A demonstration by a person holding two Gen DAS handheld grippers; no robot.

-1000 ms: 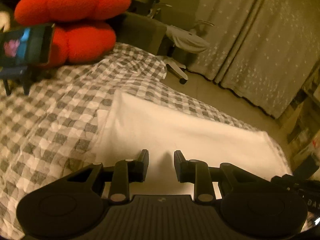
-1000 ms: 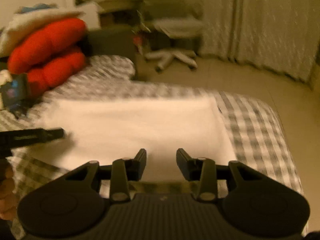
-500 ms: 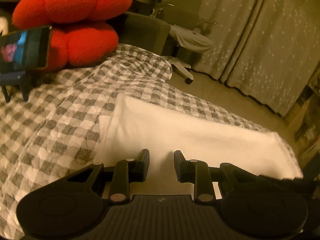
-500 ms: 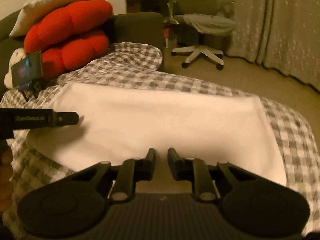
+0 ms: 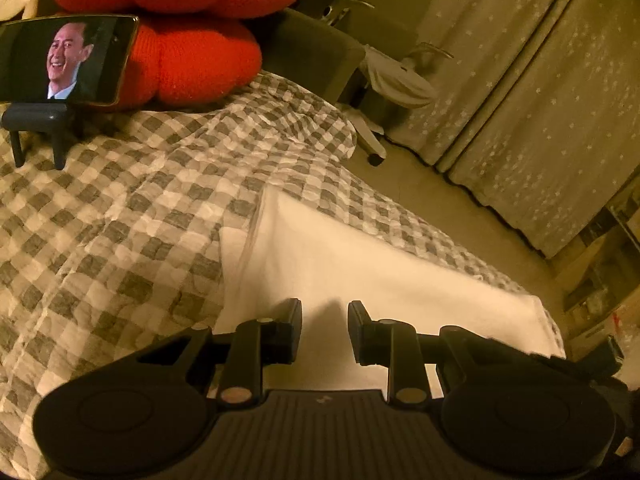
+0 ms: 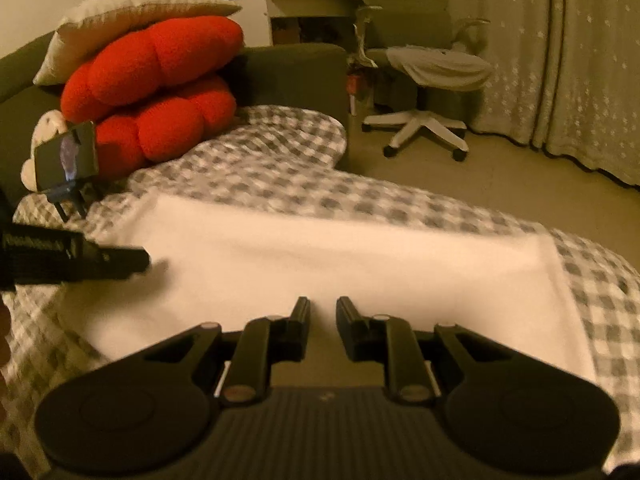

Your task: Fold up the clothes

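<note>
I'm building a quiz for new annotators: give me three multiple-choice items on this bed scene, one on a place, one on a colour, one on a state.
1. Where does the white garment lie?
A. on the checked bedspread
B. on the office chair
C. on the floor

2. What colour are the stacked cushions behind the phone?
A. blue
B. red
C. green

3. How does the left gripper stand?
A. shut on the garment
B. shut on the phone
C. open, holding nothing

Answers:
1 A, checks show around the cloth's edges.
2 B, both lobed cushions are bright red.
3 C, a clear gap shows between its fingers, with flat cloth beyond.
</note>
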